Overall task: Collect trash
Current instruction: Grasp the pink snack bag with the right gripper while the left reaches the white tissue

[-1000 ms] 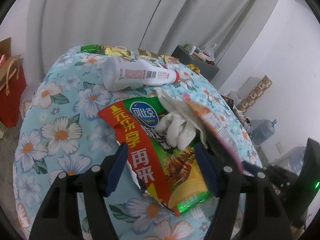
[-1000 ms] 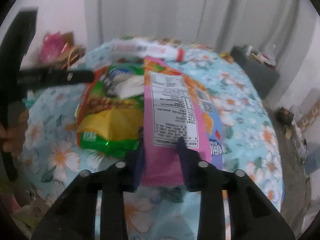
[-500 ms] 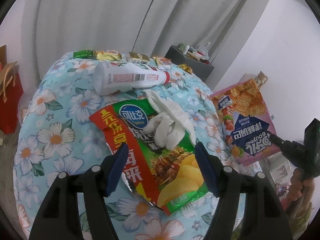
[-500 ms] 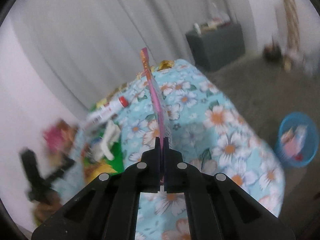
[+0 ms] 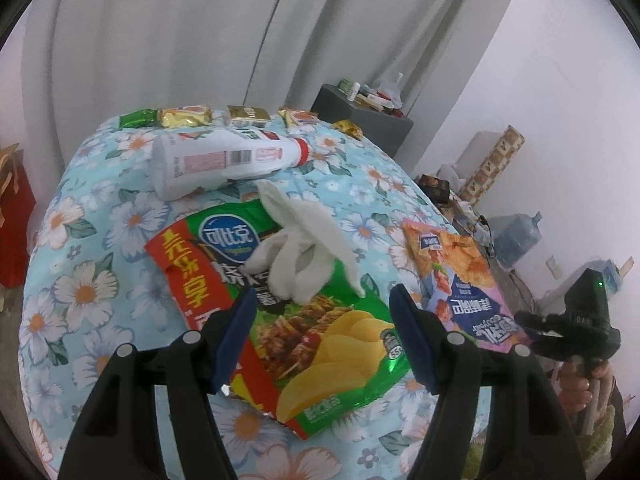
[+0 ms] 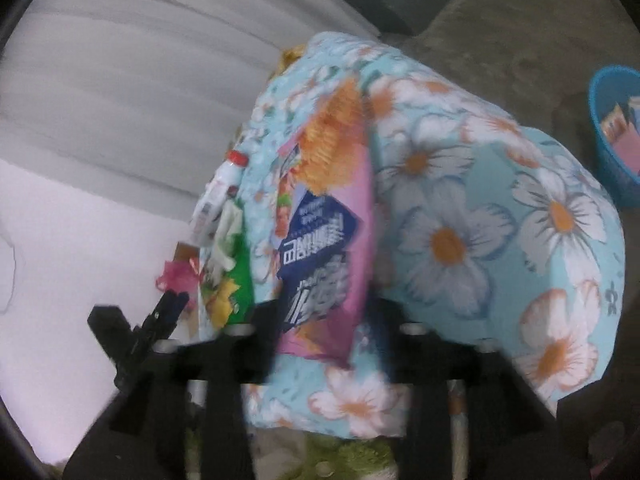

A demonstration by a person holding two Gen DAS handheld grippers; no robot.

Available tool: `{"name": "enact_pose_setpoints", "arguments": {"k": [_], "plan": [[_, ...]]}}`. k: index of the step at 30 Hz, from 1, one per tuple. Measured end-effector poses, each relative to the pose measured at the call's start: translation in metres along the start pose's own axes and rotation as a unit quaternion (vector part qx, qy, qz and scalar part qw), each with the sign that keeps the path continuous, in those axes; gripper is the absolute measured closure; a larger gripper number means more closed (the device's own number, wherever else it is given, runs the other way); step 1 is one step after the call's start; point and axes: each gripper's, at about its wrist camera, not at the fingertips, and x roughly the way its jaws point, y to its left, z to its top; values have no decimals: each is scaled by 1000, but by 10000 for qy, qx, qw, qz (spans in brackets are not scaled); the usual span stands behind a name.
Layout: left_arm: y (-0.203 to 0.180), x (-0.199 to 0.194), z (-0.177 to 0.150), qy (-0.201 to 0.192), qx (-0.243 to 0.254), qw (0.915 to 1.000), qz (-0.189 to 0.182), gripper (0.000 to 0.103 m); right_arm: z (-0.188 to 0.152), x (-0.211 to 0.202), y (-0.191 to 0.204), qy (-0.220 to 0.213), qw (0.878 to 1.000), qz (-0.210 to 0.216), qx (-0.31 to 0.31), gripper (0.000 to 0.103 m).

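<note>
a: where is the trash, reckoned from the green bag (image 5: 304, 332)?
b: the green bag lies on the floral cloth (image 5: 92, 240). a tissue (image 5: 304, 248) rests on its top half, a bottle (image 5: 228, 160) lies on its side beyond it, and small wrappers (image 5: 184, 116) line the cloth's far edge. the pink bag (image 5: 460, 280) is just right of it, at the cloth's edge.
a: and the tongs?
b: the left gripper (image 5: 322, 340) hangs released over the green bag's lower half, clasping nothing. the right gripper (image 6: 328, 344) is opening; the pink bag (image 6: 324, 232) sits between its jaws, though blur hides whether the pads press it.
a: what could go wrong?
b: the bin (image 6: 612, 128) stands on the floor well off from the green bag. released here, the pink bag would likely slide off the edge and miss it. and if the left gripper grabs the green bag, the loose tissue may tumble off.
</note>
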Motion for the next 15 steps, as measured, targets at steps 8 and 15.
{"name": "enact_pose_setpoints", "arguments": {"k": [8,15], "plan": [[-7,10,2,106,92,9999,-3,36,12,12,-27,15,9981,438,429,52],[-12,30,12,250,293,9992,79,36,33,29,-23,184,9965,749,311,53]]}}
